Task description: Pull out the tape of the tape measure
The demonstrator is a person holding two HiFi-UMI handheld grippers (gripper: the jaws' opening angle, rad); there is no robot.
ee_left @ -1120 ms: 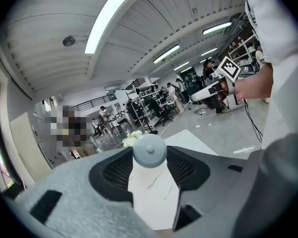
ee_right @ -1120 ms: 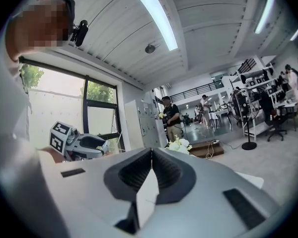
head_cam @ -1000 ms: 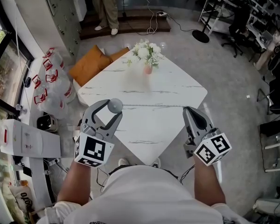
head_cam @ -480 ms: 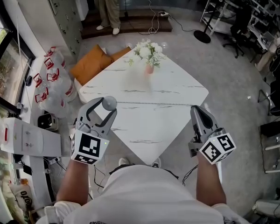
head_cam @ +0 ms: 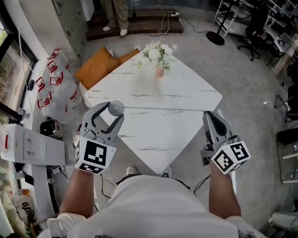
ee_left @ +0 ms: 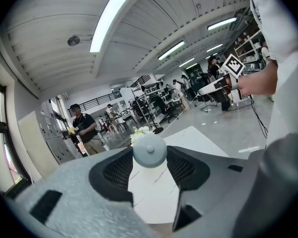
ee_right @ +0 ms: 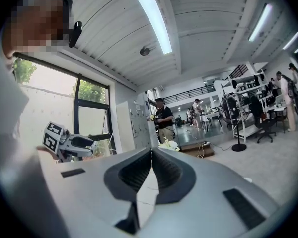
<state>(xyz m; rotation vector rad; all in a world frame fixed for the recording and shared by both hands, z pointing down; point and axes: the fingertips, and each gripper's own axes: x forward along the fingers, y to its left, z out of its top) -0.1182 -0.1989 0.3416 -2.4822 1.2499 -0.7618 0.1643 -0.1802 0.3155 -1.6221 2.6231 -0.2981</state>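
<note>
tape measure (head_cam: pixel 115 108): small round case, pale grey, smooth, with a little button at the centre of its flat face; that face is turned back toward the left gripper's camera.
where it is: in the air over the near left edge of the white table (head_cam: pixel 179 93), at the very tips of the left gripper (head_cam: pixel 114 112).
tape: cannot tell from here whether any is drawn out of the case.
left gripper: jaws spread wide and pinching the round case, one ribbed pad on each side of it.
left hand pose: bare forearm reaches out from the body; gripper points away from the person and dips a little; marker cube (head_cam: pixel 95 155) sits over the hand.
right gripper (head_cam: pixel 208 115): jaws pressed together, pads meeting along their length, nothing seen between them.
right hand pose: forearm out, gripper about level and pointing to the far side; it hangs off the table's near right edge, with its marker cube (head_cam: pixel 230 157) near the wrist.
spacing: the two grippers are well apart, the near corner of the table between them.
far side: white flowers in a small vase (head_cam: pixel 158 56) stand on the table.
</note>
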